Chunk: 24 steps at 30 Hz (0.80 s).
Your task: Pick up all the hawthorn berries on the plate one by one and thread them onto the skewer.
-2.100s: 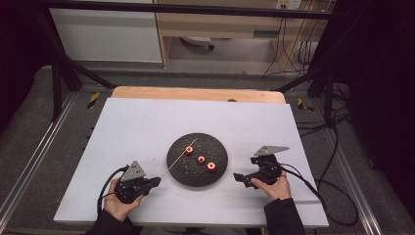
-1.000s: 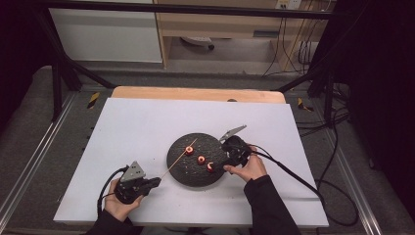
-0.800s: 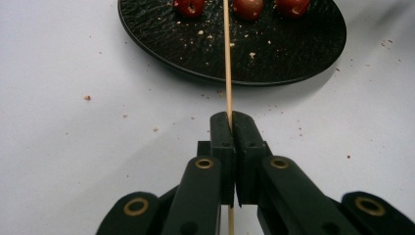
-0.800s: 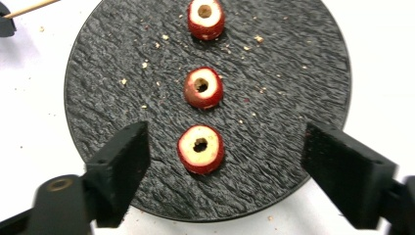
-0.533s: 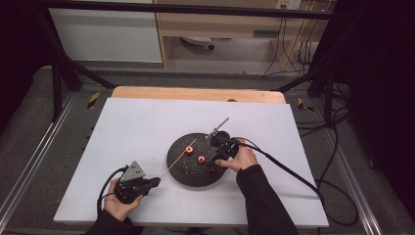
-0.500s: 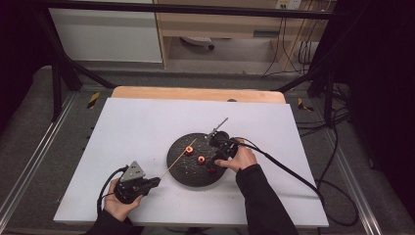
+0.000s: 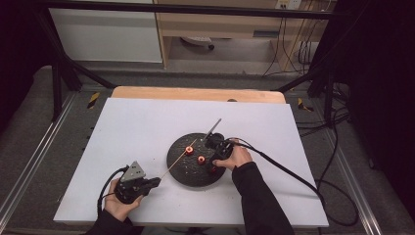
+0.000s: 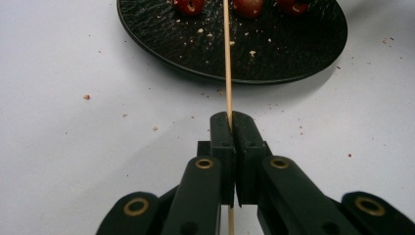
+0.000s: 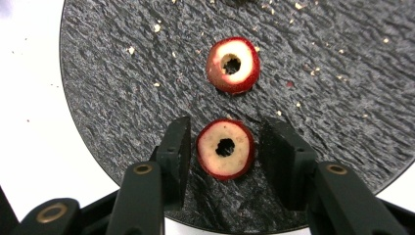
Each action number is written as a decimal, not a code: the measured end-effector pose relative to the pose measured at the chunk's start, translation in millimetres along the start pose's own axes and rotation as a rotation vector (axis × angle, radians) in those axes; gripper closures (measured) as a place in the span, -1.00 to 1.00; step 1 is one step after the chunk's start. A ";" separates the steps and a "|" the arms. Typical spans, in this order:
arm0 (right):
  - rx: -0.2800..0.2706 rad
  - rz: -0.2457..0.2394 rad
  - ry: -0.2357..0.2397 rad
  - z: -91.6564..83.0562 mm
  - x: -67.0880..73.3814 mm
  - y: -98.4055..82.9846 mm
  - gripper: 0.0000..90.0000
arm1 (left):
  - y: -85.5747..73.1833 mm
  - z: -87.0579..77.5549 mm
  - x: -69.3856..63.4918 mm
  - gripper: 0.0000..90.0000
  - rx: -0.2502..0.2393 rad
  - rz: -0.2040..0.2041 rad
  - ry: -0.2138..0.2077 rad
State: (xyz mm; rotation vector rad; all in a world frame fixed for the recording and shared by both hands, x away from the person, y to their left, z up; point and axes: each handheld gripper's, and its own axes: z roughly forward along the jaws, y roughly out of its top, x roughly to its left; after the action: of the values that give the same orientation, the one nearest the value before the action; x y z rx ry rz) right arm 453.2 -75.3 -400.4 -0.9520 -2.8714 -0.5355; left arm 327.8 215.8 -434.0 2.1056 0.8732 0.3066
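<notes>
Straddling fruit slice (image 9: 225, 149) — right gripper (image 9: 226, 154) closing

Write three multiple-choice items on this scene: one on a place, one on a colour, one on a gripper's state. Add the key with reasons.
1. Where is the cored fruit piece nearest the right gripper?
A. On the white table
B. On the plate, between the jaws
C. Threaded on the skewer

2. What colour is the plate?
A. Black
B. White
C. Blue

3. What state is the left gripper in?
A. Wide open
B. Shut on a fruit piece
C. Shut on the skewer

Key:
1 B: the right gripper view shows the piece lying on the plate with a jaw on either side. The jaws have just been closing, but a gap remains on each side.
2 A: its textured surface is black in every view.
3 C: the left gripper view shows the jaws pressed together with the skewer clamped between them.
</notes>
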 end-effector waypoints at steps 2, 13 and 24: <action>0.006 0.005 0.008 0.7 -0.6 0.6 0.29 | 0.0 0.0 -0.1 0.96 0.000 0.000 0.000; 0.031 0.022 0.027 2.5 -3.9 2.0 0.34 | 0.1 0.0 -0.3 0.96 0.001 0.000 -0.003; 0.032 0.023 0.011 0.7 -2.1 1.4 0.36 | 0.4 -0.2 -1.0 0.96 -0.002 0.002 -0.003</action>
State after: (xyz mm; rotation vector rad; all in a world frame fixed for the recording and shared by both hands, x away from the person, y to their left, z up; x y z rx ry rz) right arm 455.8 -75.2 -401.1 -0.9734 -2.8463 -0.4901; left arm 327.2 215.1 -433.4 2.1045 0.8691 0.3047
